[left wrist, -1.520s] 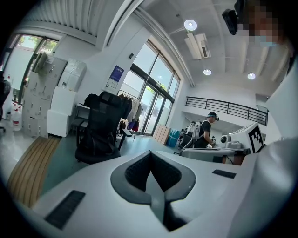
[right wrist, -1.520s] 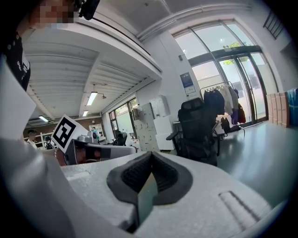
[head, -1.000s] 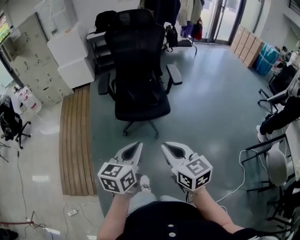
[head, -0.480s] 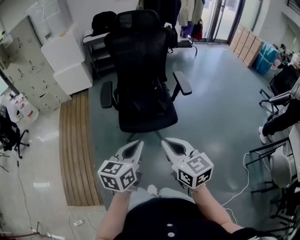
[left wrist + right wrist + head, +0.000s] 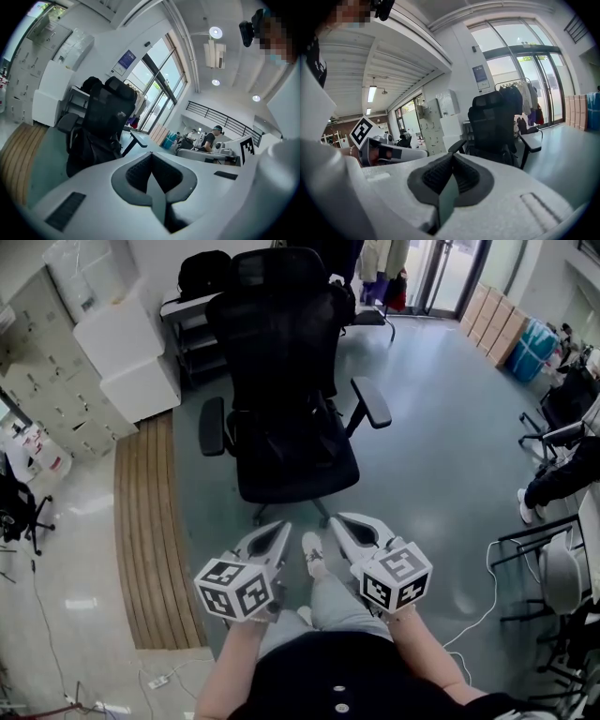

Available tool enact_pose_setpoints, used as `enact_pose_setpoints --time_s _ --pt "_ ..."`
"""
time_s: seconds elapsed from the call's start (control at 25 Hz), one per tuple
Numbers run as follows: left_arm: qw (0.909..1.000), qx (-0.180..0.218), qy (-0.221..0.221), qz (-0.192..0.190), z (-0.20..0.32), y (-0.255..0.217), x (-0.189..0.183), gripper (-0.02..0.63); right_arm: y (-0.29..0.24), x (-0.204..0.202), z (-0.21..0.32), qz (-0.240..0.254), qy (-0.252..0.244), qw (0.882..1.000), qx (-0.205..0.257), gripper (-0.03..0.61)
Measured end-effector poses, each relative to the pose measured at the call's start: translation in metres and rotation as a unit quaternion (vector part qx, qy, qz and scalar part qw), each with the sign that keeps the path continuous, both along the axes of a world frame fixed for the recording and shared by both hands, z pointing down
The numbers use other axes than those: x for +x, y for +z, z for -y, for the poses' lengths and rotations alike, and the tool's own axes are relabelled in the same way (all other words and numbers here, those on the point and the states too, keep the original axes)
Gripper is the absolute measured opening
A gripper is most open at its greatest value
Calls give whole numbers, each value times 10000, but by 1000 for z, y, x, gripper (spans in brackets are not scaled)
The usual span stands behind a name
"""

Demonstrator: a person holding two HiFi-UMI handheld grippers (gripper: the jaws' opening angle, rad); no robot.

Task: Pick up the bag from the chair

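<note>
Grey-green office floor [image 5: 441, 456], black chair [image 5: 281, 324] with a dark bag [image 5: 295, 442] on its seat, left gripper [image 5: 283, 525] and right gripper [image 5: 337, 518] side by side short of it, both claws pinched closed, empty.

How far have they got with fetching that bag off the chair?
Nothing is picked up yet. The dark bag lies on the chair seat, untouched. The left gripper and right gripper are shut, empty, short of the chair. Left to do: reach in, open, grasp the bag, lift.
</note>
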State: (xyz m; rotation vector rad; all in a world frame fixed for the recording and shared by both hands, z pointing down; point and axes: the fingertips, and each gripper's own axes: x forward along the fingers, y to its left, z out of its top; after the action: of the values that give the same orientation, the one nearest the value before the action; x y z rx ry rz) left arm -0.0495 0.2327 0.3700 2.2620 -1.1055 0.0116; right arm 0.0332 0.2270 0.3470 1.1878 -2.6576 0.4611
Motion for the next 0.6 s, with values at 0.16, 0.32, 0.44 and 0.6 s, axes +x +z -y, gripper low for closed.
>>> enact_pose_setpoints --time_s 0.16,0.32,0.44,0.6 --pt "9999 39 -87 44 26 1 -5 17 1 -3 29 3 -56 10000 42 -2" --pt "9998 39 -208 39 55 5 -9 17 4 -8 62 21 -173 9998 122 -2" --pt "9996 43 -263 49 82 7 -13 17 4 -15 92 25 -293 9993 223 -2" --pt "9992 85 -368 127 127 7 -17 17 7 -18 137 72 -399 9990 194 -2"
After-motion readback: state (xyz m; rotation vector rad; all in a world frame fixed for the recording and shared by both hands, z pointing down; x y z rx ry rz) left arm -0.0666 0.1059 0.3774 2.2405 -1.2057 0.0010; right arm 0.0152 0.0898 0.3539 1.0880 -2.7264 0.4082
